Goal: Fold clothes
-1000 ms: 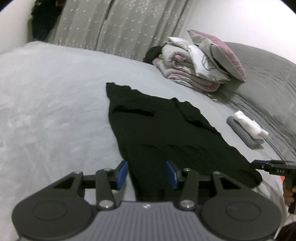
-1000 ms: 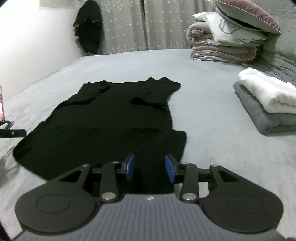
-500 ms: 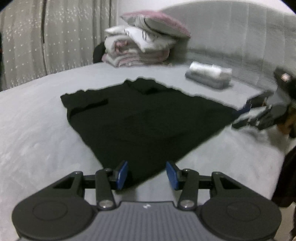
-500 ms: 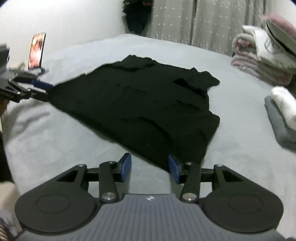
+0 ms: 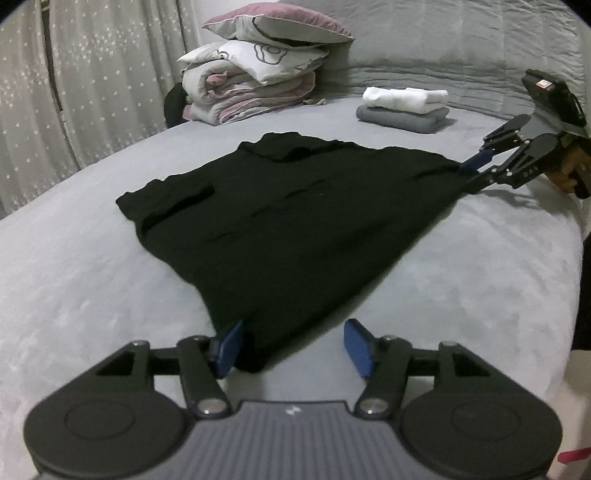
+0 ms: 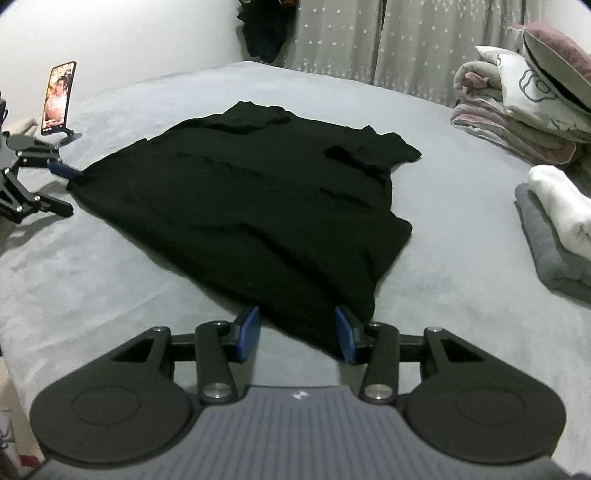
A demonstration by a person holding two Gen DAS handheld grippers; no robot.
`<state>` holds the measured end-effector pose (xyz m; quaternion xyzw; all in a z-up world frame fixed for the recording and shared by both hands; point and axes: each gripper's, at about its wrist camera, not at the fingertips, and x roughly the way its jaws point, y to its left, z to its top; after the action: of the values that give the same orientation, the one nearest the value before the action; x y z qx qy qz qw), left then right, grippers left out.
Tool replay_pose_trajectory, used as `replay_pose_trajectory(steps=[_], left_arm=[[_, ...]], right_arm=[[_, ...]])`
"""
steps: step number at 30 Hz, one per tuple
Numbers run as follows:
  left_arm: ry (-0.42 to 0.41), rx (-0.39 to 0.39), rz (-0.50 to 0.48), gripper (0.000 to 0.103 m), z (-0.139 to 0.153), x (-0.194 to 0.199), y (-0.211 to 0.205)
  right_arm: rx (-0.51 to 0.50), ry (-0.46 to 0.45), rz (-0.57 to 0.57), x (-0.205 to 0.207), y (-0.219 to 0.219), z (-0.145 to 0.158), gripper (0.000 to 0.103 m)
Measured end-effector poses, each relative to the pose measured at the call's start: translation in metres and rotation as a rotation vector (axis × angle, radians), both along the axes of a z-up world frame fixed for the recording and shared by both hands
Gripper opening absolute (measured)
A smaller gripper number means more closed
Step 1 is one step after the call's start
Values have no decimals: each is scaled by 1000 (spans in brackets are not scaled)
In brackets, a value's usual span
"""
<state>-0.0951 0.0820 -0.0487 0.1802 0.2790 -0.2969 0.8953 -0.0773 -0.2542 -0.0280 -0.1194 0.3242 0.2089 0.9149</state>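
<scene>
A wide bed [image 5: 74,280] with a soft grey cover fills the room, backed by a grey quilted headboard [image 5: 443,40]. Pale curtains [image 5: 92,81] dotted with small stars hang behind it beside a plain white wall [image 6: 147,33]. The light is dim and even.

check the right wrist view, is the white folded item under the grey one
No, the white folded item lies on top of the grey one.

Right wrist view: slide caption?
Right gripper closing its fingers over a corner of the black dress spread on the grey bed.
</scene>
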Motion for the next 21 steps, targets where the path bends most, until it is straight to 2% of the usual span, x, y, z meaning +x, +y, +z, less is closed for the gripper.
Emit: replay_pose_trajectory(steps=[3,5,9,10,12,13,14,17,20,21], left_arm=[[0,-8,3,63,-2,0,3],[-6,-12,4,63,-4,-1,4],[-23,-1,10,60,-4,-3,3],[-24,3,12,57,-3,-3,3],[-9,-10,29,51,-1,-1,5],[-9,-11,40,44,-1,-1,6],[-10,-11,50,35,0,0,7],[-25,4,80,19,0,2,9],[-43,16,90,6,1,1,9],[-51,18,90,6,2,0,8]], right_arm=[[-15,-13,-7,1,1,-1,44],[-23,-24,-10,3,1,-2,39],[-48,-52,-28,3,2,-3,22],[-62,-60,-35,2,3,-3,14],[-89,-73,-47,1,4,-3,8],[-94,-77,-50,1,4,-3,6],[-90,-76,-53,2,3,-2,6],[-83,-78,-60,2,1,-1,4],[-89,-89,-61,2,2,1,4],[-90,-94,-61,2,2,1,4]])
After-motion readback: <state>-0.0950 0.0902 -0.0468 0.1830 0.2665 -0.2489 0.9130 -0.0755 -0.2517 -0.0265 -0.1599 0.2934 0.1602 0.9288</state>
